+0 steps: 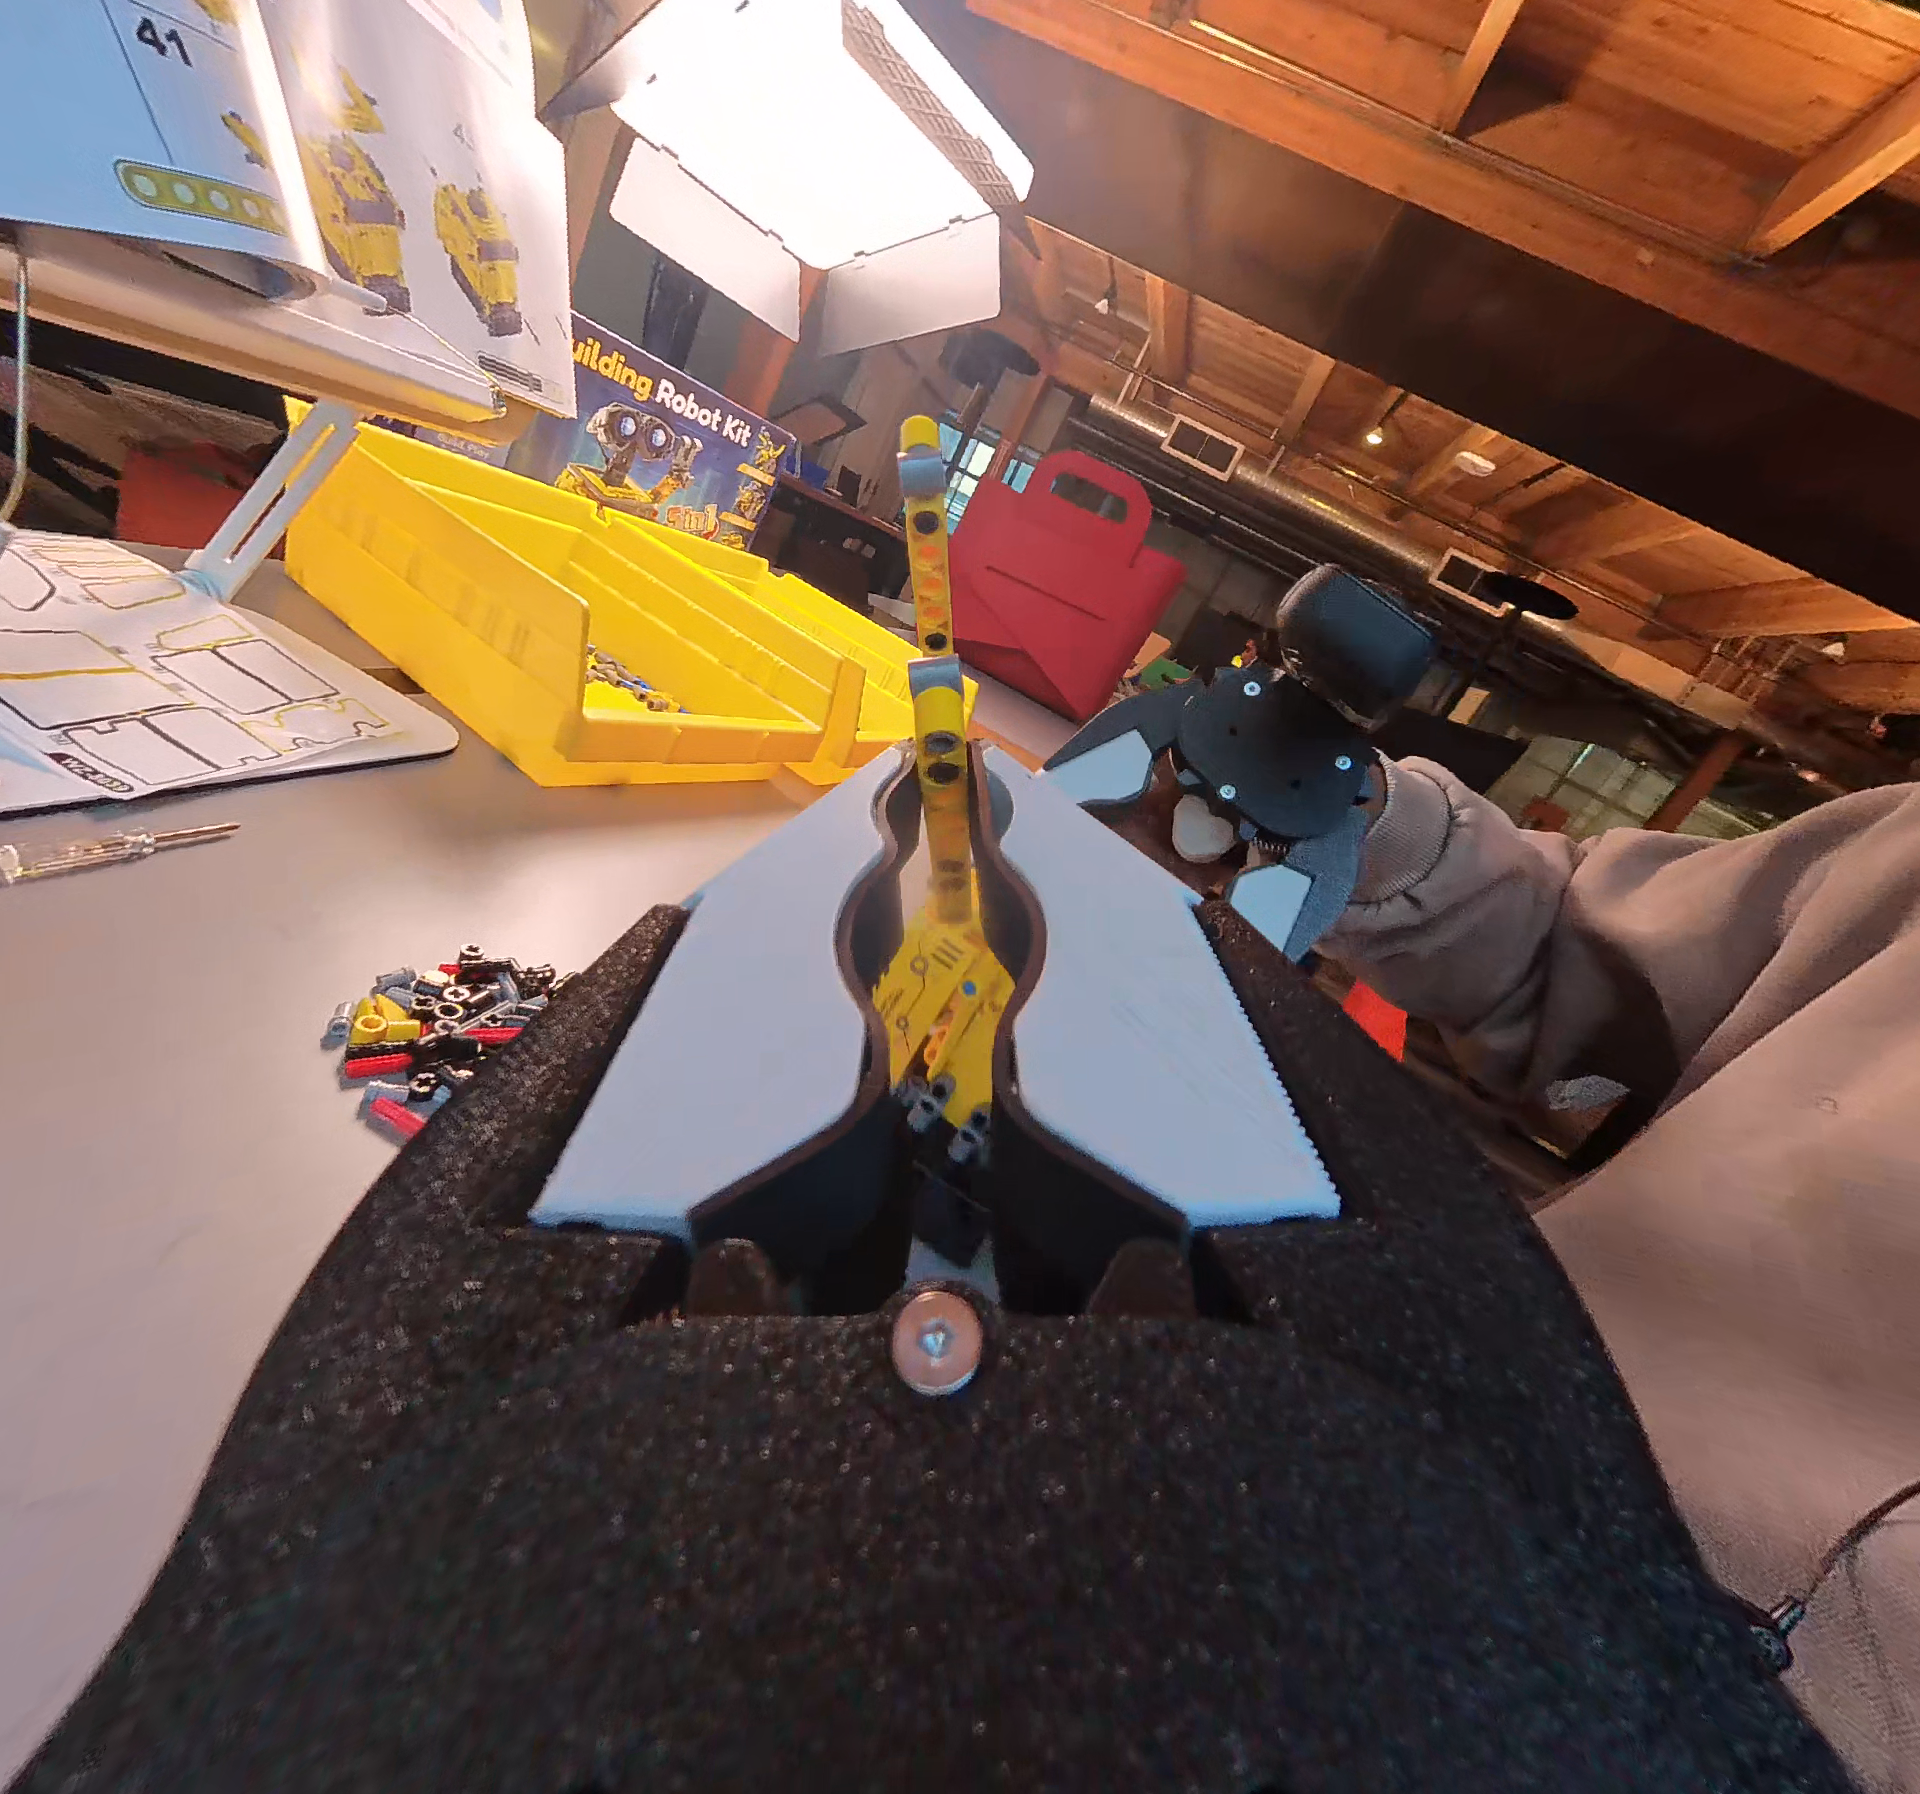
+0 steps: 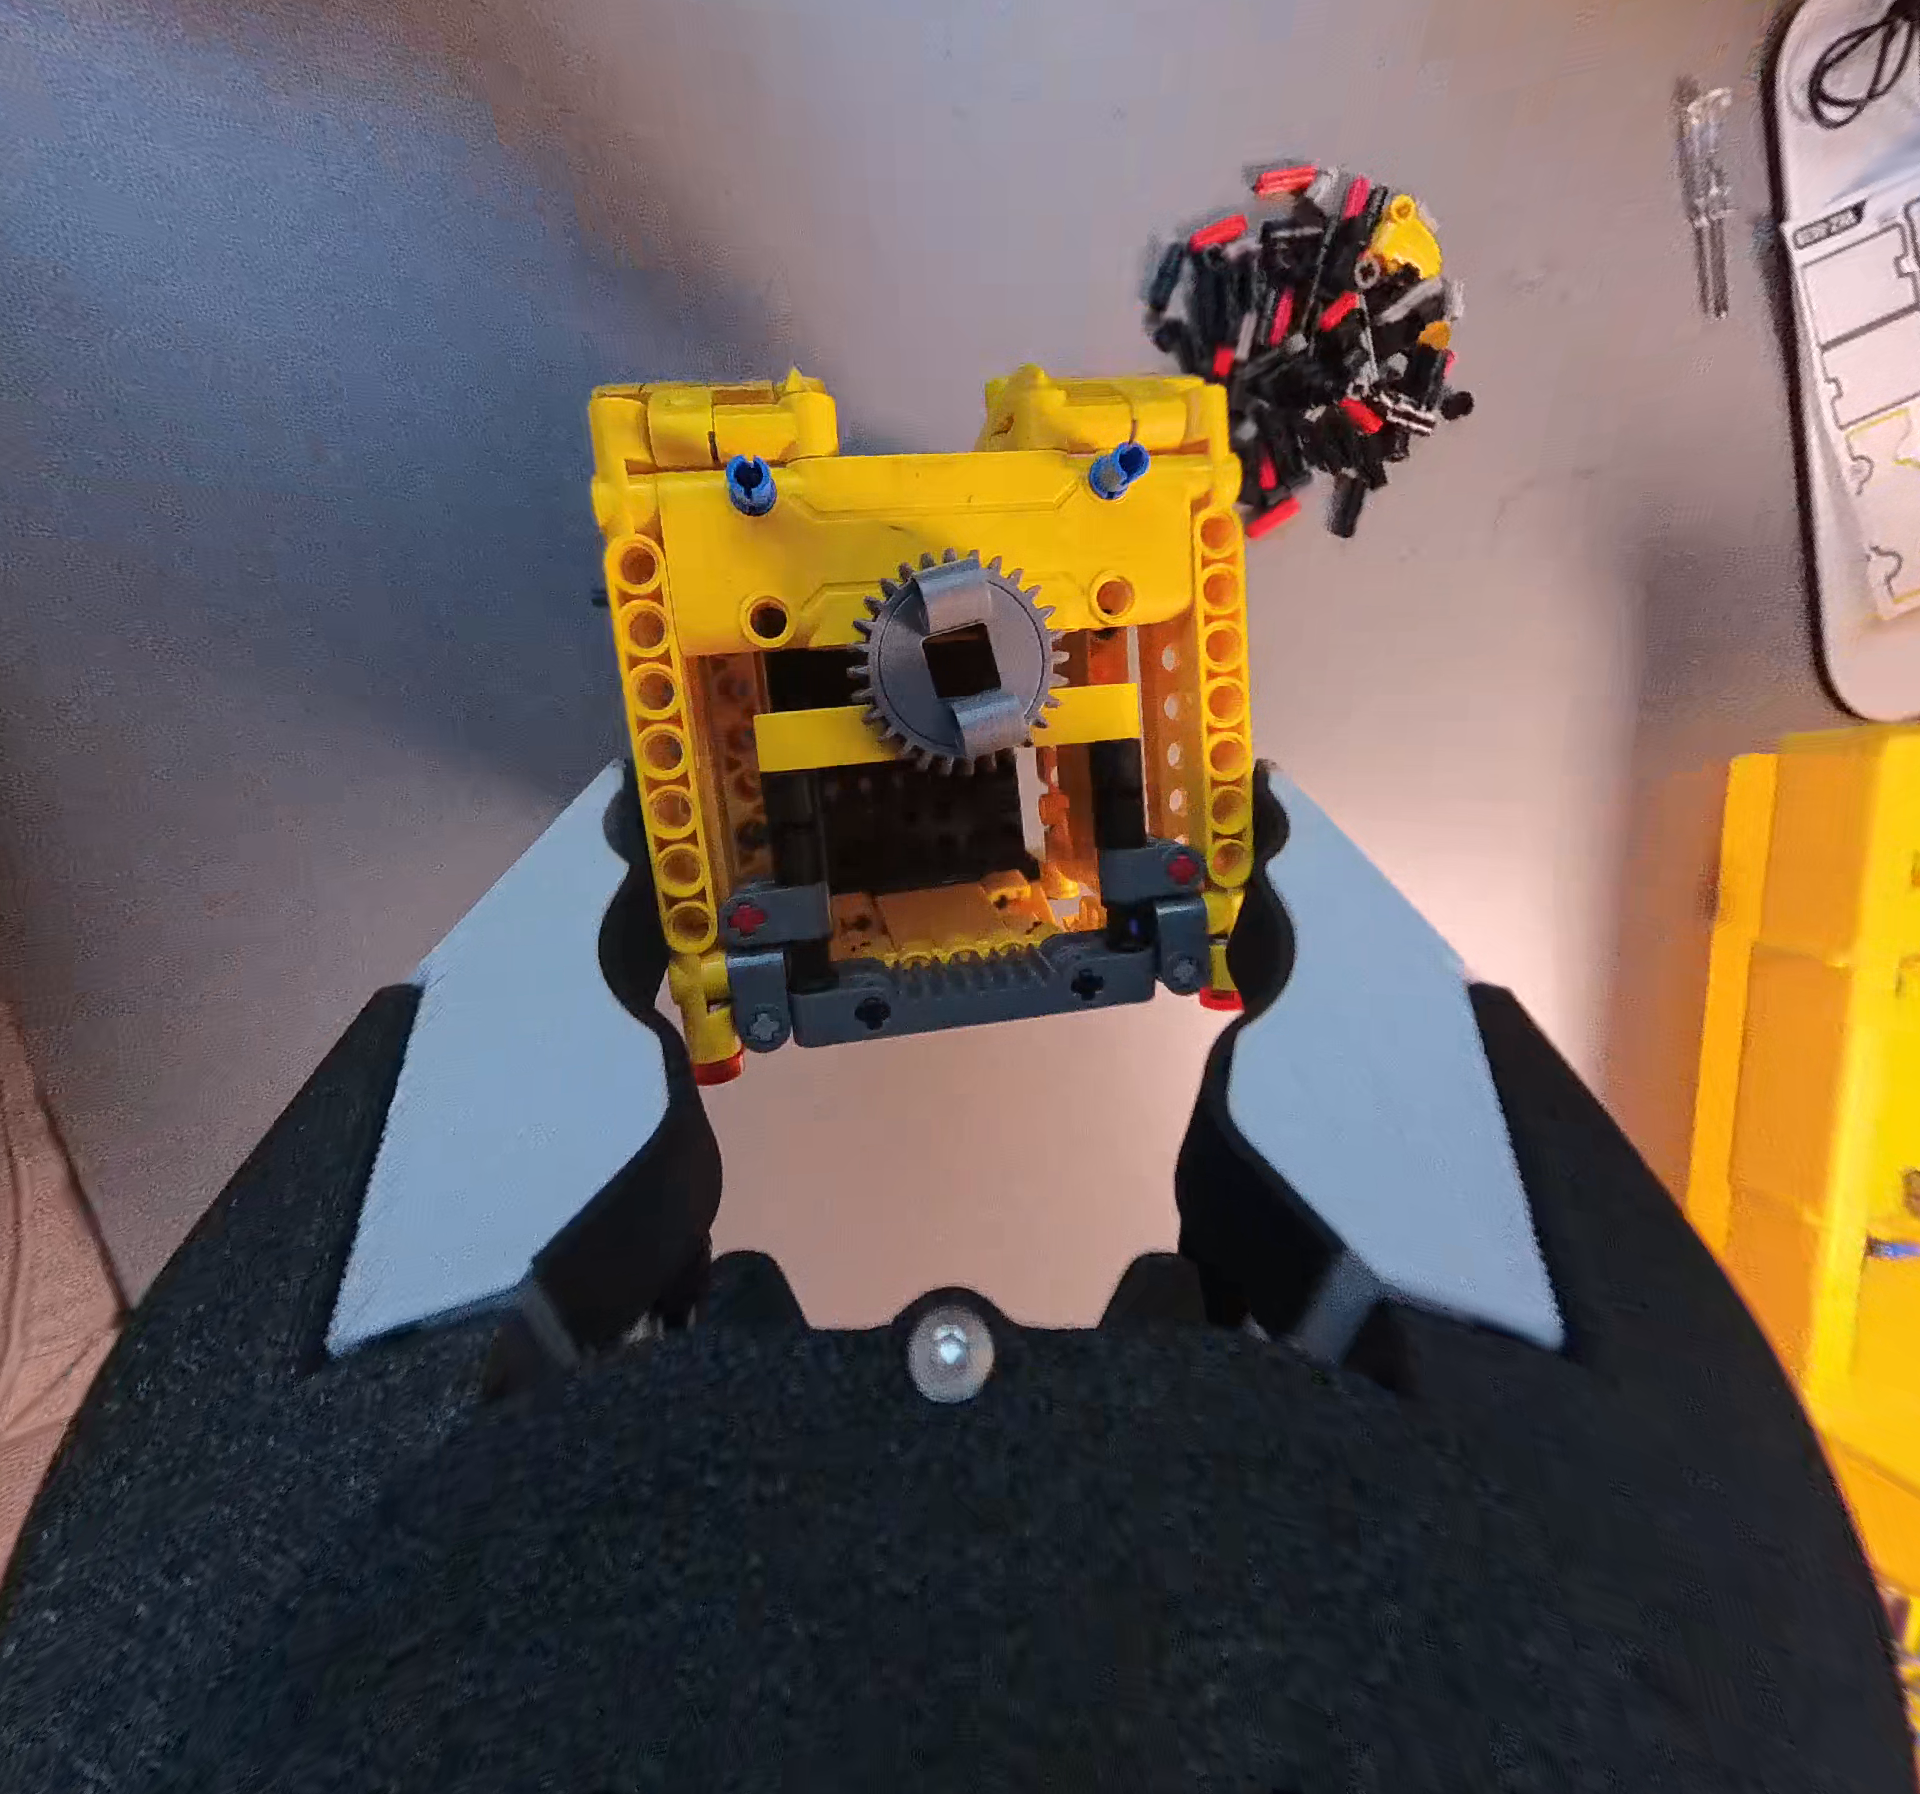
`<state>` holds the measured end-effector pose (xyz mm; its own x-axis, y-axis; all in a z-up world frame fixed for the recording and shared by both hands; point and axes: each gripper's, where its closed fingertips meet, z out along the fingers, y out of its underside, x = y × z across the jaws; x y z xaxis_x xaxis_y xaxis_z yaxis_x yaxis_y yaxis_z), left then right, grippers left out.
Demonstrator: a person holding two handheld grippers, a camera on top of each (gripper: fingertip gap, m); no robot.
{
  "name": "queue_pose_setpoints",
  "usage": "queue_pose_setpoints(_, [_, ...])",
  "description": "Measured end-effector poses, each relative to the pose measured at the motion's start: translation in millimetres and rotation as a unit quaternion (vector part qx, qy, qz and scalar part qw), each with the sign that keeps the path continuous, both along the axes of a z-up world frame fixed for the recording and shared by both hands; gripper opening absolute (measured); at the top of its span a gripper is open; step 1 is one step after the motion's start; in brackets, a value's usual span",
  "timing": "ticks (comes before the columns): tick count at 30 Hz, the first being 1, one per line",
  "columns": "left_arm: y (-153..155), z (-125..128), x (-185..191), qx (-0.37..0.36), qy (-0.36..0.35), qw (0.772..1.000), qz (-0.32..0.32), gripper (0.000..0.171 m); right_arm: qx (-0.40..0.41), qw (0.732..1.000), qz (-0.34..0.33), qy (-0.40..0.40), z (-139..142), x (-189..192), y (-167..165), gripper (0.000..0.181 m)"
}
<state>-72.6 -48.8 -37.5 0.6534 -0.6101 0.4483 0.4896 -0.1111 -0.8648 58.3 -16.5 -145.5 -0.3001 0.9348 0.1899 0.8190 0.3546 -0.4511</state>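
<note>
Fingers of our left gripper [image 1: 940, 778] are clenched on a yellow beam assembly [image 1: 928, 601], whose long axis runs forward beyond the tips. Our right gripper [image 2: 940, 871] clamps a yellow block model [image 2: 925, 716] between its fingers, above the counter [image 2: 312, 290]; loose pins [image 2: 1314, 342] lie ahead, right of the tips.

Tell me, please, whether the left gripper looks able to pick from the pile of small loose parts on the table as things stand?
Probably not: the left gripper is shut on a yellow beam assembly, so its jaws are occupied, though the pile lies unobstructed.
</note>
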Motion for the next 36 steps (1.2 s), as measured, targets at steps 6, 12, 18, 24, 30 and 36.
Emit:
queue_pose_setpoints(6, [5.7,-13.3,0.7,-0.042,0.002,0.999,-0.008,0.006,0.009,0.990,-0.141,0.008,15.8,63.0,81.6,0.110])
queue_pose_setpoints(12, [10.2,-34.9,17.2,-0.101,-0.003,0.994,-0.046,0.006,0.038,0.965,-0.260,0.014,-1.5,120.3,151.8,0.112])
queue_pose_setpoints(18, [6.0,-51.8,37.2,-0.150,-0.012,0.982,-0.113,0.006,0.061,0.959,-0.248,0.121,46.5,93.1,146.8,0.114])
queue_pose_setpoints(24, [-10.0,-58.0,66.5,-0.152,0.007,0.967,-0.202,0.006,-0.166,0.950,-0.021,0.262,82.0,-5.1,4.1,0.049])
queue_pose_setpoints(30, [-14.6,-60.3,64.5,-0.136,0.046,0.968,-0.208,0.006,-0.371,0.876,0.009,0.310,64.7,-50.0,-9.4,0.037])
queue_pose_setpoints(36, [-12.0,-61.1,52.2,-0.132,0.054,0.971,-0.194,0.006,-0.440,0.823,0.019,0.359,59.3,-53.3,-13.3,0.019])
